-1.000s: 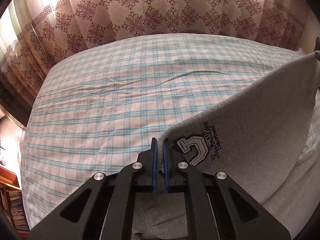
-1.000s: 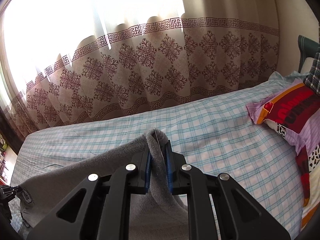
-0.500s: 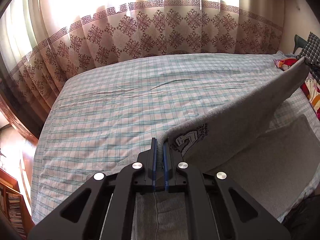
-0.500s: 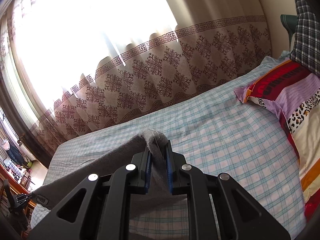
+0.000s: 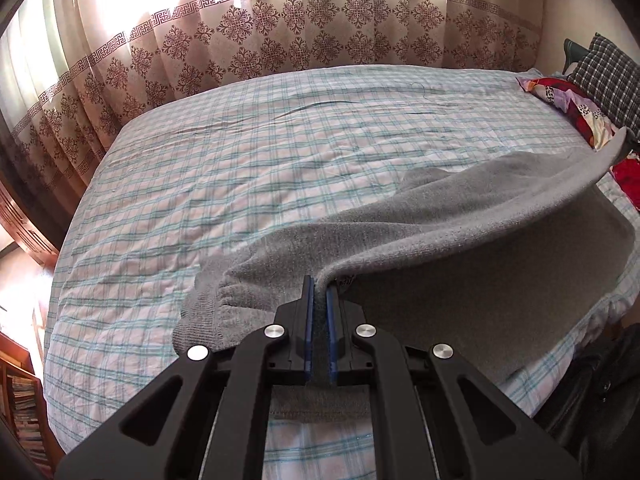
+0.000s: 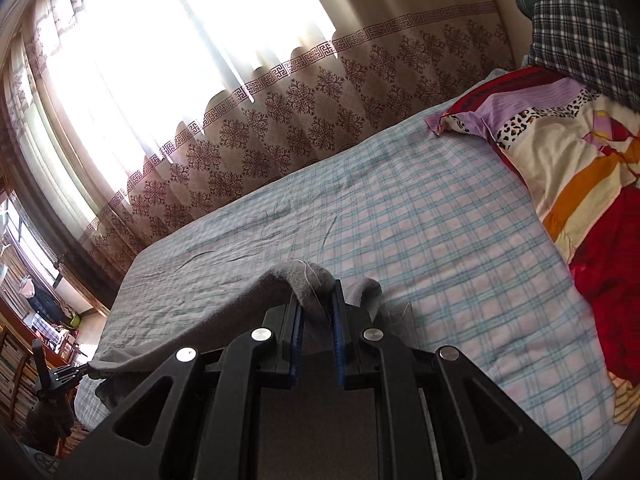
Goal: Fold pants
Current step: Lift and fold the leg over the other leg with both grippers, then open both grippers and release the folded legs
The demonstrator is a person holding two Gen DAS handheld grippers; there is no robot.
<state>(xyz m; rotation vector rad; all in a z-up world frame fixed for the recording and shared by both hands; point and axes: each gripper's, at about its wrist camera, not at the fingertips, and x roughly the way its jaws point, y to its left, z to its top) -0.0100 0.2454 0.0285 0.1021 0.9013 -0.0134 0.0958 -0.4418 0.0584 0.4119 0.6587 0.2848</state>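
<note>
The grey pants hang stretched over the checked bed, folded back over their lower layer. My left gripper is shut on one edge of the cloth, near a ribbed cuff lying on the sheet. The far corner of the cloth rises to the right, where the other gripper's tip shows. In the right wrist view my right gripper is shut on a bunched grey corner of the pants, and the cloth runs left toward the left gripper.
Patterned curtains close off the far side of the bed. Colourful pillows and a dark plaid pillow lie at the head. A bookshelf stands at the lower left. A dark sleeve shows at the right.
Both grippers have carried the pants' edge across the bed. The lifted cloth has come down lower and folded over; the printed logo is out of sight. The pillows have drawn closer.
</note>
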